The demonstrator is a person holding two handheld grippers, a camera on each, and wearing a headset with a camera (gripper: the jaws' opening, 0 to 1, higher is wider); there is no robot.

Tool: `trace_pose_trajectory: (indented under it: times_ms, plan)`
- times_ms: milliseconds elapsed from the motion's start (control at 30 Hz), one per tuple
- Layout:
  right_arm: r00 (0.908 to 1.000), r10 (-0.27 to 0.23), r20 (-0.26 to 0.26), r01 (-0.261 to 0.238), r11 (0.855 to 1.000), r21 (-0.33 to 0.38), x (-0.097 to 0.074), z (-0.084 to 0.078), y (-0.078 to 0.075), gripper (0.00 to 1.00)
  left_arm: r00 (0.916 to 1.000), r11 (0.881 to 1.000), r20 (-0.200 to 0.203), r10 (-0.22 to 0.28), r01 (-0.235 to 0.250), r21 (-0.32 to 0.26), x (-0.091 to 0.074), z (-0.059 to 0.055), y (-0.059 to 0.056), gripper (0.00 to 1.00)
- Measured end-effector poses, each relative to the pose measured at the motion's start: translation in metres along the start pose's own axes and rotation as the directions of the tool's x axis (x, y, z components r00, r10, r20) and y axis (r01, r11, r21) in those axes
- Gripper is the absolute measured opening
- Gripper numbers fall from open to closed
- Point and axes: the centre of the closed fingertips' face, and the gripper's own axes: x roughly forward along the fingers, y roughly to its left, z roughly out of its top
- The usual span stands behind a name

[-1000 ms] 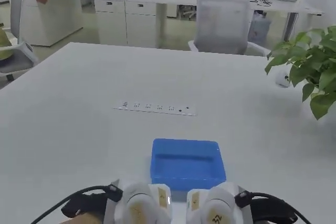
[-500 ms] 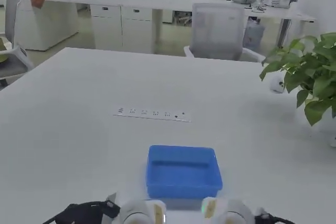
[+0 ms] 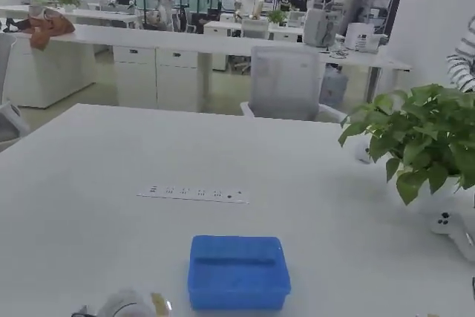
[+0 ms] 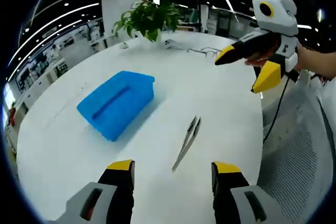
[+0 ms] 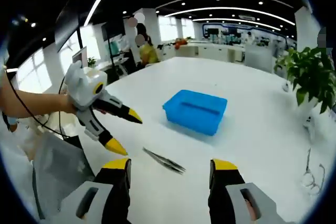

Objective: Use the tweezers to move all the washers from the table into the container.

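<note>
White table (image 3: pixel 89 183), wide and mostly bare, set in an open-plan office. Recessed power strip (image 3: pixel 194 194) seen in the tabletop, far of centre. Grey chair (image 3: pixel 286 83) parked at the far edge. Rows of white desks and several people seen beyond it, against the far wall. Leafy potted plant (image 3: pixel 423 139) stood on the right side of the table.

Blue container (image 3: pixel 237 272) placed near the near edge, roughly centre, a shallow rectangular tray. Its contents cannot be made out.

Tweezers (image 4: pixel 187 142) laid flat on the table on the near side of the container, apart from it and not gripped by anything. In the right gripper view they (image 5: pixel 164 161) are seen just ahead of that gripper's jaws.

Left gripper (image 4: pixel 173 167) held above the table, jaws spread wide, nothing between them. In the right gripper view it (image 5: pixel 131 137) is seen at the left, held in a hand, yellow tips parted.

Right gripper (image 5: pixel 170 164) held above the table, jaws also spread wide and empty. In the left gripper view it (image 4: pixel 239 74) is seen at the upper right, in a hand, well above the tweezers.
</note>
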Motion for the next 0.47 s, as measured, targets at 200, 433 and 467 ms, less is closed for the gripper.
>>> trace_pose_trajectory:
  times_ms: [200,433,467]
  plan:
    - [0.9959,-0.087,0.025,0.087,0.996,0.003,-0.022,-0.008,-0.016,0.72,0.9907,0.985,0.069,0.117,-0.107,-0.132,-0.049,-0.003,0.005,0.79]
    - [0.9873,-0.139,0.078,0.134,0.989,0.070,-0.042,-0.014,-0.024,0.78,0.9474,0.942,0.150,0.283,-0.245,-0.229,-0.083,-0.015,0.007,0.90]
    - [0.9864,-0.144,0.080,0.138,0.988,0.068,-0.042,-0.014,-0.024,0.80,0.9445,0.939,0.153,0.291,-0.251,-0.236,-0.085,-0.016,0.007,0.92]
